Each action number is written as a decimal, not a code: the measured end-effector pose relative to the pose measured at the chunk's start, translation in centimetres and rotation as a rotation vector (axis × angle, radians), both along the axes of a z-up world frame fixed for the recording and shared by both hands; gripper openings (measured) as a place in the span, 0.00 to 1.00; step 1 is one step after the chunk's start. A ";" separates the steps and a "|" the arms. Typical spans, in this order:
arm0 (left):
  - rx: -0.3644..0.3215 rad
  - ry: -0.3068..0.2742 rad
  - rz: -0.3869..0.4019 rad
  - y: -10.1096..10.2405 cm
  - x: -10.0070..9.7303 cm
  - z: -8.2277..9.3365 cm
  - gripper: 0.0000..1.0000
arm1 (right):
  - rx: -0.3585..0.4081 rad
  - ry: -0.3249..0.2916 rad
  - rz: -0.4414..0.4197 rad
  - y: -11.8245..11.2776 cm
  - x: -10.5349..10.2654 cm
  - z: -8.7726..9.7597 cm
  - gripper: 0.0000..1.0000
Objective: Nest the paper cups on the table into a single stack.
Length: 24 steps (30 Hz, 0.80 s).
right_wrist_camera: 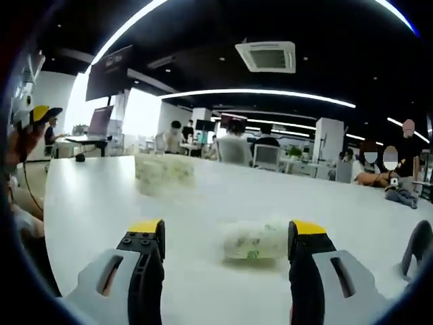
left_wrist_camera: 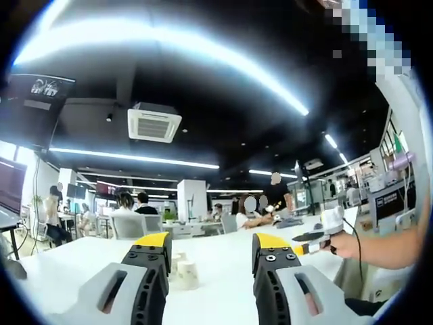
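Nearest the lens in the right gripper view: right gripper, jaws spread wide, nothing between them, low over the white table. Just beyond the jaw tips lies a paper cup on its side, white with a green print, blurred. Farther off to the left, a second pale green-printed shape rests on the table — too blurred to say whether it is one cup or several.

Left gripper view: left gripper, jaws likewise apart and empty, held above the same table. Between the jaws, nearer the left one, stand small white cups mouth-down, close together; their count cannot be told. At the right edge of this view the person's hand holds the other gripper by its handle, well to the right of the cups.

Surroundings: open office with a dark ceiling, long strip lights, a ceiling air unit, wall screens, and seated people at desks beyond the table's far edge. Nothing stands between either gripper and the cups.
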<state>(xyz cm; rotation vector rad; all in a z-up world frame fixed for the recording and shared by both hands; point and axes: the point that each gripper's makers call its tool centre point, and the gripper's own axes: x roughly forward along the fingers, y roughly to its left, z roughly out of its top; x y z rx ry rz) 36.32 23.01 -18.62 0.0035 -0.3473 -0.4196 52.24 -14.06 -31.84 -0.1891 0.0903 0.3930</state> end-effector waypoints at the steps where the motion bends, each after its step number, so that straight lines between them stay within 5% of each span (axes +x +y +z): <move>1: -0.001 0.000 0.000 0.0 0.0 0.0 0.51 | -0.021 0.014 -0.023 -0.7 0.1 -0.5 0.81; 4: -0.001 0.002 -0.001 -0.1 0.1 -0.2 0.50 | -0.112 0.056 -0.054 -1.5 0.1 -2.2 0.81; 7: 0.000 0.003 -0.004 -0.2 0.2 -0.3 0.51 | -0.104 0.060 -0.063 -1.8 -0.1 -2.6 0.69; 24: -0.002 -0.012 -0.007 -0.4 -0.1 0.1 0.51 | -0.062 0.012 -0.041 -1.3 -0.9 -1.4 0.62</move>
